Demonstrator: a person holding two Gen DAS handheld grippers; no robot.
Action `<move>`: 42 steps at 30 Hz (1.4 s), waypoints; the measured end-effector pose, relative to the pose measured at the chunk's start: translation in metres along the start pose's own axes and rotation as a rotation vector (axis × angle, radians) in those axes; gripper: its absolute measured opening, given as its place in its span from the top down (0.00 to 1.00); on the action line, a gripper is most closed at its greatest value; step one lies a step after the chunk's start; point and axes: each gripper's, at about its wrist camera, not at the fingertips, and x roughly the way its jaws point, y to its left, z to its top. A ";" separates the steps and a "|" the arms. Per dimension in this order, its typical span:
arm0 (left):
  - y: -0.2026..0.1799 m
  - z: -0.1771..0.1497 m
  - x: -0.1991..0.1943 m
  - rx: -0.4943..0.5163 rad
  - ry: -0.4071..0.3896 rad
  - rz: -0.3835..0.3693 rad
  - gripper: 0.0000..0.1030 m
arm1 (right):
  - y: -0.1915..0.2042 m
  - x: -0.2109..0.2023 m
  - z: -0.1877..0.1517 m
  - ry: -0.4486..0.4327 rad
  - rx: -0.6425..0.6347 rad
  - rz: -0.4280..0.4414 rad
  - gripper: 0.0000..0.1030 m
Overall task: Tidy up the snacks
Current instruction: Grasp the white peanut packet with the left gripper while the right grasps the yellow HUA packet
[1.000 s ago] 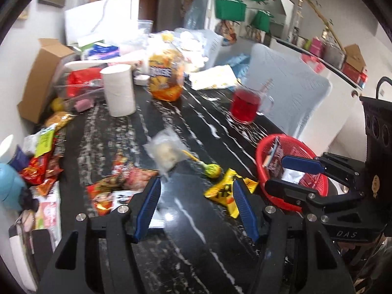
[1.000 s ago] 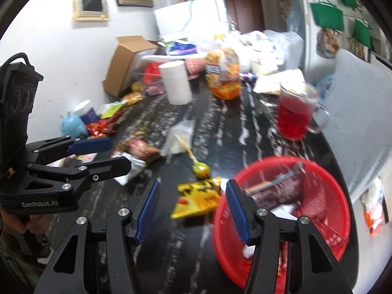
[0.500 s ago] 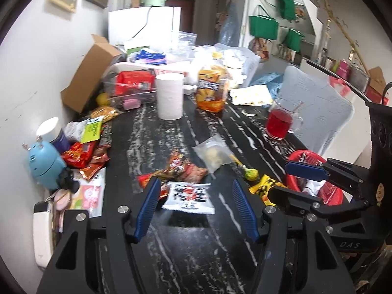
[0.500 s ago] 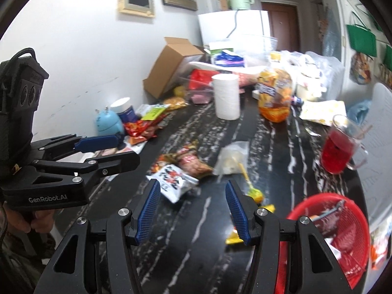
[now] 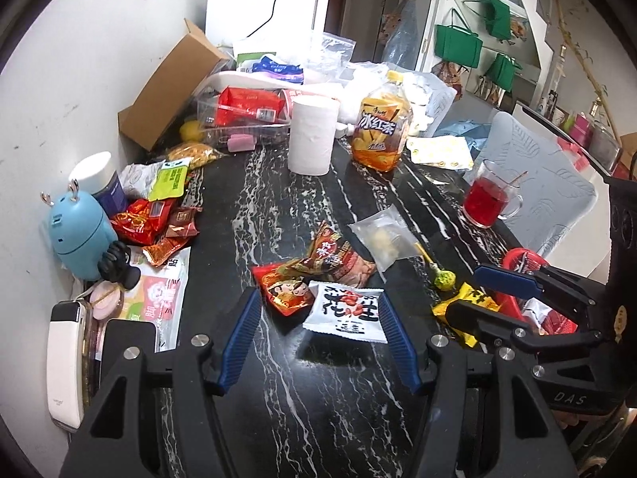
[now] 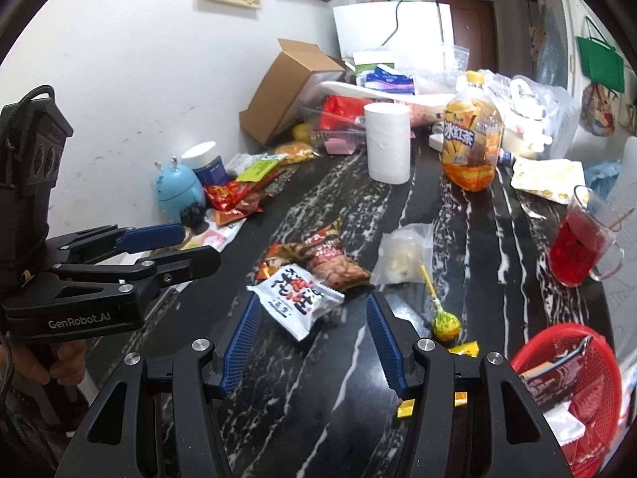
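Snacks lie loose on the table (image 5: 318,418), so both tongs, left gripper (image 5: 318,332) and right gripper (image 6: 314,336), hover open and empty above the white packet (image 5: 345,310), perhaps to carry it to the red basket (image 6: 597,342).

Glossy black marble table (image 5: 278,199)

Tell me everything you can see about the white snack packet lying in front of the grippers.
The white snack packet is a small sealed pillow pouch of glossy plastic film with crimped ends, printed with large black characters and red nut pictures. It lies flat on the black marbled table, unopened and held by neither gripper. One corner overlaps the red cartoon-printed packet beside it, and a brown snack packet lies just beyond.
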 end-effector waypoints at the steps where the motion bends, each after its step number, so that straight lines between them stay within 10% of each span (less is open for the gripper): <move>1: 0.002 0.000 0.004 -0.005 0.005 -0.002 0.42 | -0.002 0.004 0.000 0.007 0.004 -0.007 0.46; 42: -0.023 -0.006 0.116 0.054 0.280 -0.132 0.42 | -0.065 0.052 -0.025 0.194 0.142 -0.237 0.40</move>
